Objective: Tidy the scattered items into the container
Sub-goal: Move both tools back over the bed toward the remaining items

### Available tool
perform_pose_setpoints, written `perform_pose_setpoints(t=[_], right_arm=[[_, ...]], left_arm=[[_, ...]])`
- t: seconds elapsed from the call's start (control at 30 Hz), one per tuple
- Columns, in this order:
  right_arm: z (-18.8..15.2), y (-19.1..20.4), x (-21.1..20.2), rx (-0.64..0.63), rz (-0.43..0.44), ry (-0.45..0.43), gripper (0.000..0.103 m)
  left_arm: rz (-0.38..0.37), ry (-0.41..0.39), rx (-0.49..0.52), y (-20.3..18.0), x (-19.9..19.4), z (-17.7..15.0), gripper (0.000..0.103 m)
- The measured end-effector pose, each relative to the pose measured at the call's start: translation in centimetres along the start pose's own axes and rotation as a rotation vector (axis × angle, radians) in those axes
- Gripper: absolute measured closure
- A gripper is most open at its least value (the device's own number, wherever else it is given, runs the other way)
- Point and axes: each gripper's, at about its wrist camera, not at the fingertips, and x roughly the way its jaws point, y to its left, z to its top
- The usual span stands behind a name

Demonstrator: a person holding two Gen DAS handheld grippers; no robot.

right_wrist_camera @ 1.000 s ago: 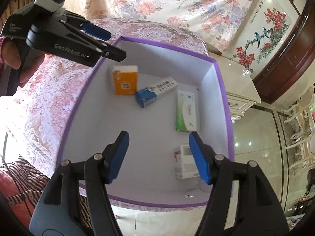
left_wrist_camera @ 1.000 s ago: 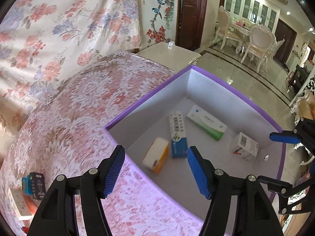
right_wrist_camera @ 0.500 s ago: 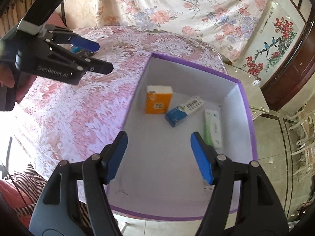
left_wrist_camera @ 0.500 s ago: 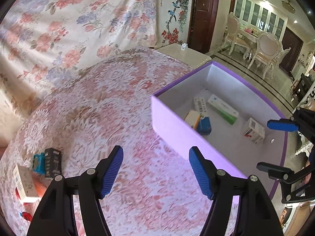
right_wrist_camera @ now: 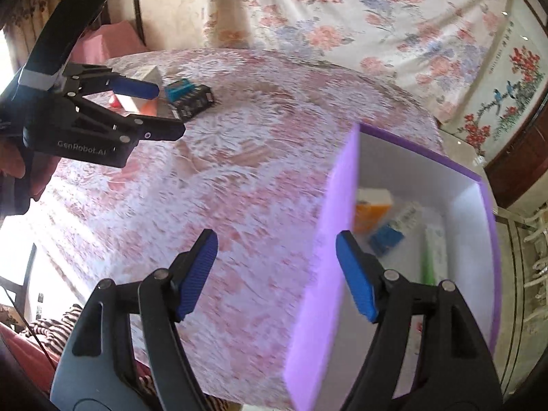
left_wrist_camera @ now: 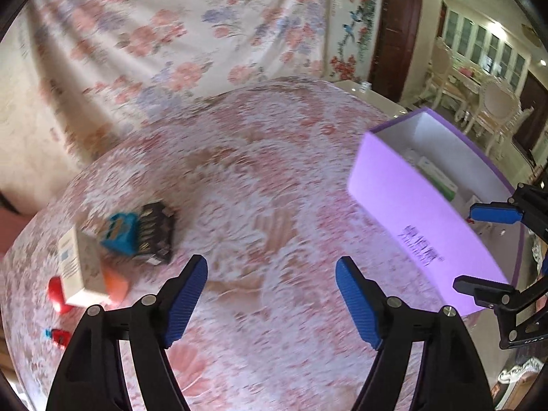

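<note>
While both views are smeared by motion blur, the layout reads clearly enough; the left gripper fills the bottom of the left wrist view with its 2 blue-padded fingers spread wide and nothing between them, hanging over the pink lace tablecloth; in the right wrist view the same tool appears at upper left, again spread and empty. The right gripper sits at the bottom centre of its own view, jaws wide apart and empty, straddling the near wall of the purple box; it shows at the right edge of the left wrist view.

That box stands at the right of the left wrist view, white inside; within it, in the right wrist view, lie an orange carton, a blue and white carton just beside it, and a green and white carton further right.

Scattered items remain at the left of the left wrist view: a black packet with a teal packet resting on it, a white carton lying over an orange item, a red object just left of that, and 1 small red piece lower down; all sit well apart from the box.
</note>
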Motion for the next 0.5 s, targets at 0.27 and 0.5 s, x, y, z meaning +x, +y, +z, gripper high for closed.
perform_pose_setpoints(t=[0.27,0.5], right_arm=[[2.9,5.4,2.9,-0.032,0.062,-0.019,0.028],[5.4,10.5,6.2,-0.068,0.119,-0.023,0.028]], left_arm=[[0.072,-0.015,-0.105,6.8,-1.3,-4.0,0.023],[0.121,-0.023,-0.203,12.5,-2.2,-7.9,0.023]])
